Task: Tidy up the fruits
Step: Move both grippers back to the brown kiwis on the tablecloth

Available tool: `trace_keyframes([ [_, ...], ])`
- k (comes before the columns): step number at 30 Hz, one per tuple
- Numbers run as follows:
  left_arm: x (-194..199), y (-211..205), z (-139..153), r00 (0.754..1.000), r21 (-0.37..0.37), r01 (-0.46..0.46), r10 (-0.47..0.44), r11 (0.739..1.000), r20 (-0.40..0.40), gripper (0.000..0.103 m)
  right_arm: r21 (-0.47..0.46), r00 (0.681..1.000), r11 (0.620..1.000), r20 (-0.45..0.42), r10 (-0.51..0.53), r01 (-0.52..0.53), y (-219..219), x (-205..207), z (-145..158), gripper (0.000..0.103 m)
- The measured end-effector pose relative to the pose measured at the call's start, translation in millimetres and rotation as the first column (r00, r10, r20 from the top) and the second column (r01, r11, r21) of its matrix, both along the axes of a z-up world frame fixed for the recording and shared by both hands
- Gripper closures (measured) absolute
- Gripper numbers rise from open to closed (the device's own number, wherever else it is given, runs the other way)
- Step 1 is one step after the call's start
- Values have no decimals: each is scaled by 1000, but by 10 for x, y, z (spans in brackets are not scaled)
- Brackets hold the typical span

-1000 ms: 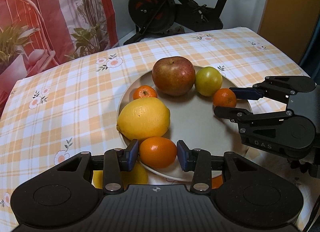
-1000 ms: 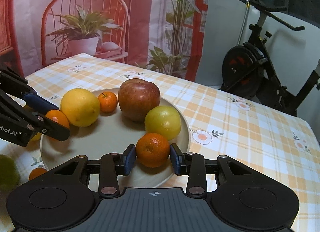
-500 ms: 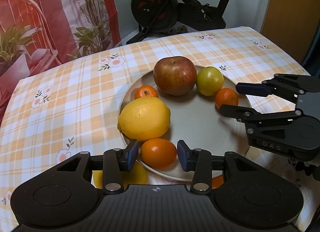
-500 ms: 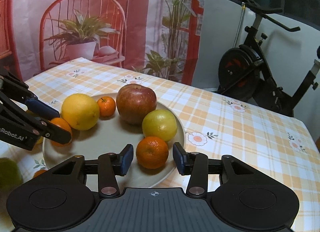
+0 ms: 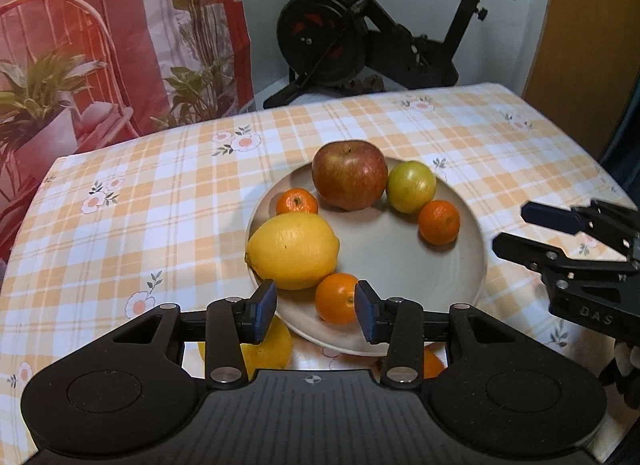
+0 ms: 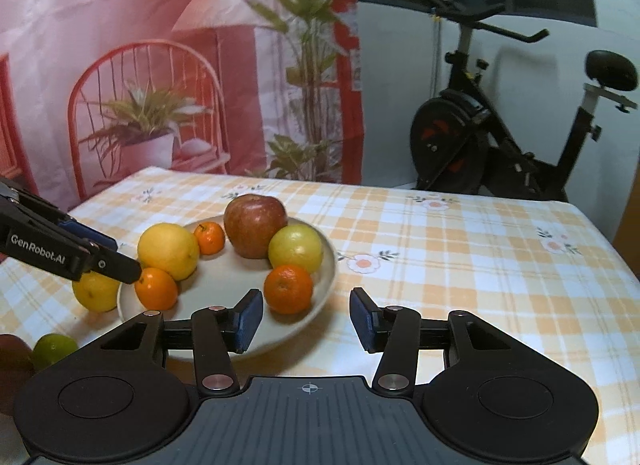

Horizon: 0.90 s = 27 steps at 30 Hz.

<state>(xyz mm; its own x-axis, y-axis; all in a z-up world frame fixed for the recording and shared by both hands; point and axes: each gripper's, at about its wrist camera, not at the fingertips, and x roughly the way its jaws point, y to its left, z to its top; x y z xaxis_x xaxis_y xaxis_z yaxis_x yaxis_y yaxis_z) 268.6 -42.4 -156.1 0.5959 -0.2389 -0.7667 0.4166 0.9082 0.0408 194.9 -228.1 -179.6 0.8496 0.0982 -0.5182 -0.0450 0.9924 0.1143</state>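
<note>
Plate (image 5: 472, 265) on checked tablecloth (image 5: 120, 225) holds an apple (image 5: 349, 175), a green fruit (image 5: 411, 186), a lemon (image 5: 294, 251) and three mandarins. Left gripper (image 5: 316, 305) open; near mandarin (image 5: 335, 297) sits between its pads, touching the right one, clear gap at the left. Right gripper (image 6: 306, 319) open, jaws just widened, nothing between them; its mandarin (image 6: 288, 288) lies on the plate rim ahead of the fingers.

Looks like a lived-in home room: beyond the fingers, a table under an orange-and-white checked floral tablecloth (image 5: 160, 201); farther ahead, a black stationary exercise bike (image 6: 500, 137) against a white wall, beside a pink printed fabric backdrop showing a chair and plants (image 6: 160, 85).
</note>
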Motion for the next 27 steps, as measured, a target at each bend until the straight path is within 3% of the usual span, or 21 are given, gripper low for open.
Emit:
trace_keyframes([
  [10,-261,55,94,997,-84,-66,69,994,38,57,13,998,999,45,-49,49,-192,-416,32,58],
  [27,-554,115,115,989,-145,-127,136,981,56,57,-29,999,999,-6,-32,32,-113,-716,-74,58],
])
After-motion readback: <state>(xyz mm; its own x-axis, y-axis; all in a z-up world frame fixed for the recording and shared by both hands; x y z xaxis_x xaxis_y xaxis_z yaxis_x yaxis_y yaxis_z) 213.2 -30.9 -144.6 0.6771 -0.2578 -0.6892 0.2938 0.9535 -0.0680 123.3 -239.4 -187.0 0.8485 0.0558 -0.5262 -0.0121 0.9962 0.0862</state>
